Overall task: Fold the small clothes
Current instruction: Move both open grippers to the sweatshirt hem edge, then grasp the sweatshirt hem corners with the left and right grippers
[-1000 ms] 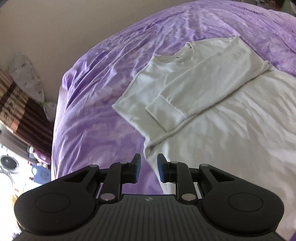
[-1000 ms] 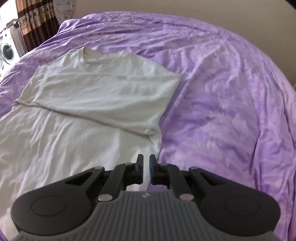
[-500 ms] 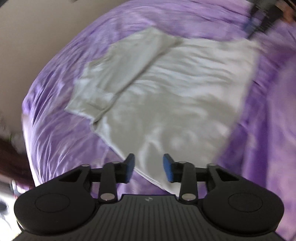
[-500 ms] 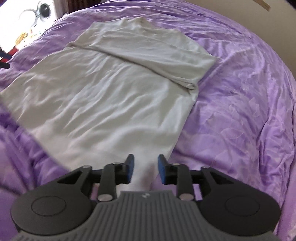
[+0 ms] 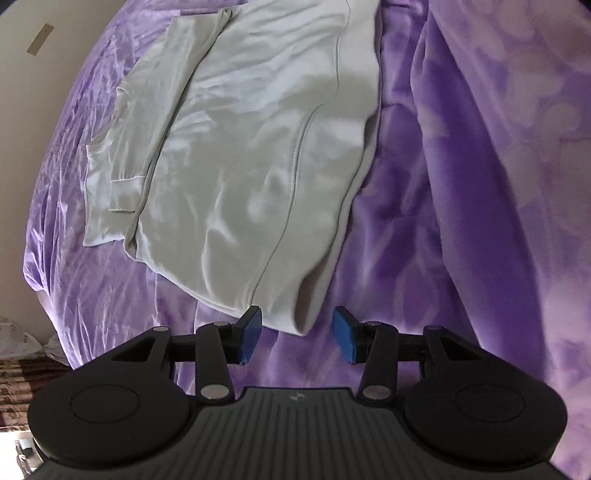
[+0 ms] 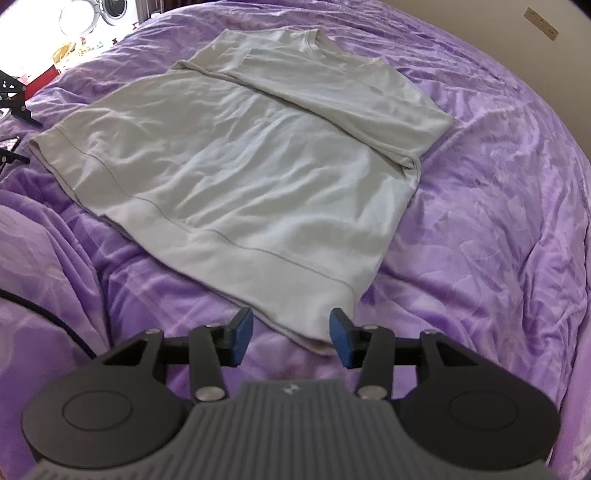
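A pale grey-white long-sleeved shirt (image 5: 236, 155) lies flat on a purple bedspread (image 5: 461, 184), both sleeves folded in across its chest. My left gripper (image 5: 297, 338) is open, its blue pads on either side of one bottom hem corner, just above it. The shirt also shows in the right wrist view (image 6: 258, 166). My right gripper (image 6: 291, 338) is open with the other bottom hem corner between its pads. Neither gripper holds cloth.
The purple bedspread (image 6: 498, 240) is creased and rises in a thick fold at the left (image 6: 37, 251). A washing machine (image 6: 110, 11) stands beyond the bed. The left gripper's black frame (image 6: 11, 96) shows at the far left. A beige wall (image 5: 33, 74) lies behind.
Both grippers moved from the shirt's sides down to its bottom hem corners. Both opened wider, from nearly closed to fully open.
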Available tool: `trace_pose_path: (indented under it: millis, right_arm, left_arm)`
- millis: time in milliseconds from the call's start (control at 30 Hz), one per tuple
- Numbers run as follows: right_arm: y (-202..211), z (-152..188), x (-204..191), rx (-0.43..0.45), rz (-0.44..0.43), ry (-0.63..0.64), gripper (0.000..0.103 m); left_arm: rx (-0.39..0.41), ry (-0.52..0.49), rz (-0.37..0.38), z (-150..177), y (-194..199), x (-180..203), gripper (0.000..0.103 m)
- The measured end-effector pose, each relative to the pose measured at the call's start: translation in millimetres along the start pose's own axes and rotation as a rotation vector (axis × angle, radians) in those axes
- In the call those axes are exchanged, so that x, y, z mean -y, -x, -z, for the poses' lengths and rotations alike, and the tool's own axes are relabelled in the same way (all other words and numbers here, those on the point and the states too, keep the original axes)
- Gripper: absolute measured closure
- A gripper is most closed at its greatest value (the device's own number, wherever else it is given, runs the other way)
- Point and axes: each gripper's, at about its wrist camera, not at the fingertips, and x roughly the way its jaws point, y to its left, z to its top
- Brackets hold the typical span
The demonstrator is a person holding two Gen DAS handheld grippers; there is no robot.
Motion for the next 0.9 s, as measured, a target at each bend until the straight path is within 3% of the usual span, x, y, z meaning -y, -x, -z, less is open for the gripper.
trace_pose_path:
  millis: [100,167,333,633,733,900]
  right_arm:
    - [0.0,3.0,-1.8,0.000,0.005,0.013,0.058]
    - [0.1,4.7,-2.0,0.000,0.000,0.012,0.057]
    - [2.0,6.9,-6.9,0.008,-0.002,0.044,0.057]
    - [-4.7,6.2,-25.6,0.004,0.076,0.196,0.053]
    - [-12.0,3.2,-36.3,0.015,0.116,0.272,0.057]
    - [-28.2,2.4,-45.8,0.025,0.185,0.383,0.077]
  left_arm:
    - [0.010,-0.004,-0.031,0.0,-2.8,3.6,0.051]
    - [0.019,-0.013,-0.050,-1.2,-3.9,7.3,0.058]
    - [0.026,-0.002,-0.084,-7.3,-6.3,10.6,0.093]
    - [0.069,0.211,-0.090,-14.7,7.4,-22.1,0.096]
    - [0.088,0.294,-0.101,-17.6,15.1,-32.9,0.096]
    - [0.091,0.394,-0.129,-20.3,21.6,-45.8,0.096]
